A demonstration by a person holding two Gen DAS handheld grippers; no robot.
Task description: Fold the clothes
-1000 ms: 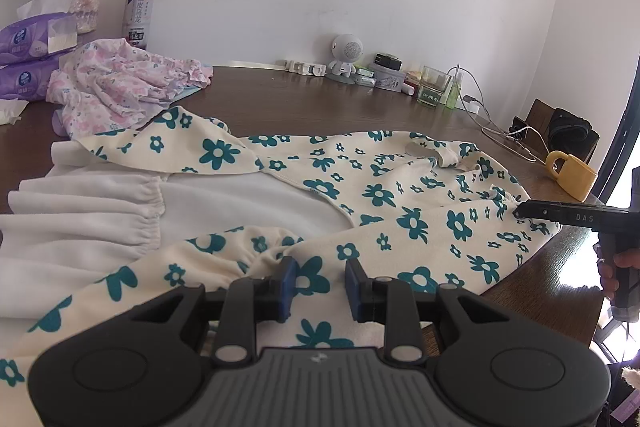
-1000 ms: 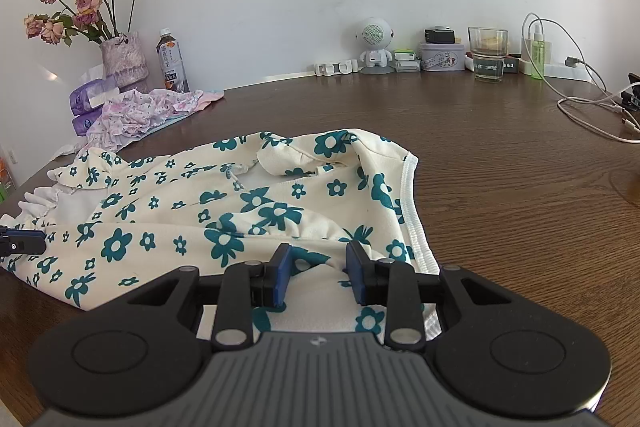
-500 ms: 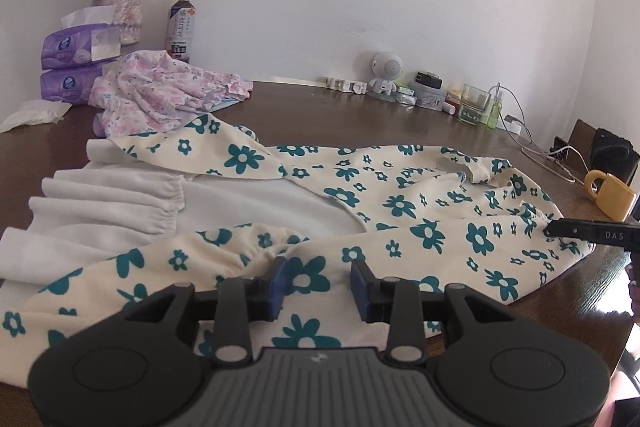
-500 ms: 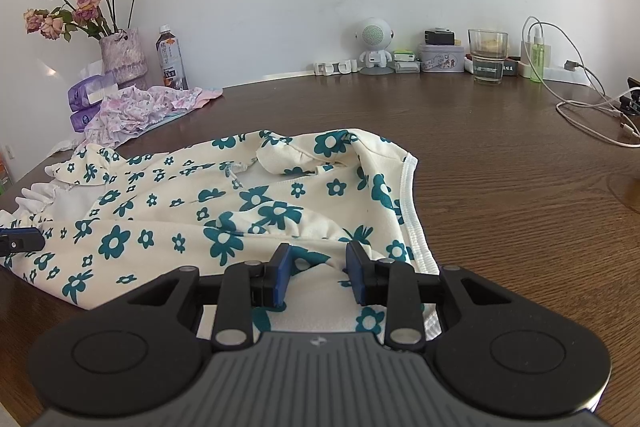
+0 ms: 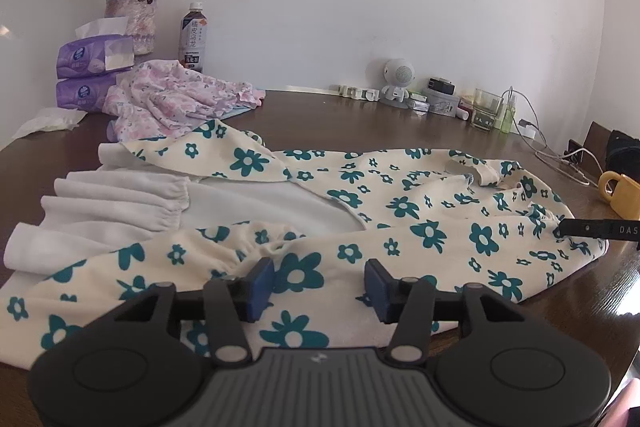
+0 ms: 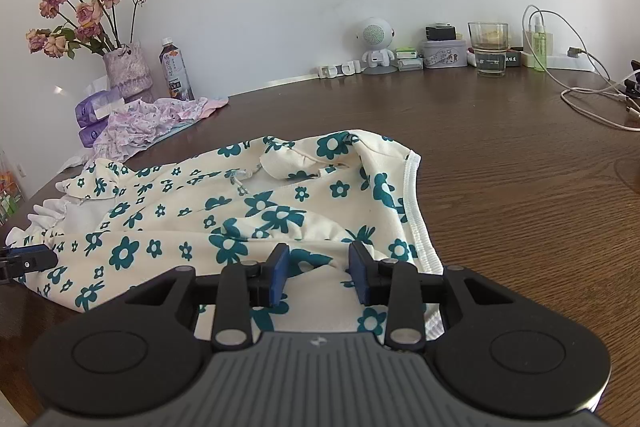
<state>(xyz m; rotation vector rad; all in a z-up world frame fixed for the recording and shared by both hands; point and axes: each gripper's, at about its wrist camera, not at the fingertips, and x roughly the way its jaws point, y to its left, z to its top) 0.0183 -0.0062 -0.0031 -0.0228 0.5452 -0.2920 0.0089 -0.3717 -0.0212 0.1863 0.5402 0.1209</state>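
Showing "DAS", perhaps cut off, right claw (image 5: 600,229) over floral dress (image 5: 420,227)

Dark wood table (image 6: 500,187). On it: cream dress w/ teal flowers (image 5: 400,227) spread flat near front edge; pink floral garment (image 5: 172,103) bunched at back left, next to purple tissue packs (image 5: 92,71), vase of roses (image 6: 128,71) & drink bottle (image 5: 193,43). Along wall: small white robot figure (image 6: 376,43), tin (image 6: 443,53), glass (image 6: 489,47), cables (image 6: 592,99). Yellow mug (image 5: 622,193) at right.
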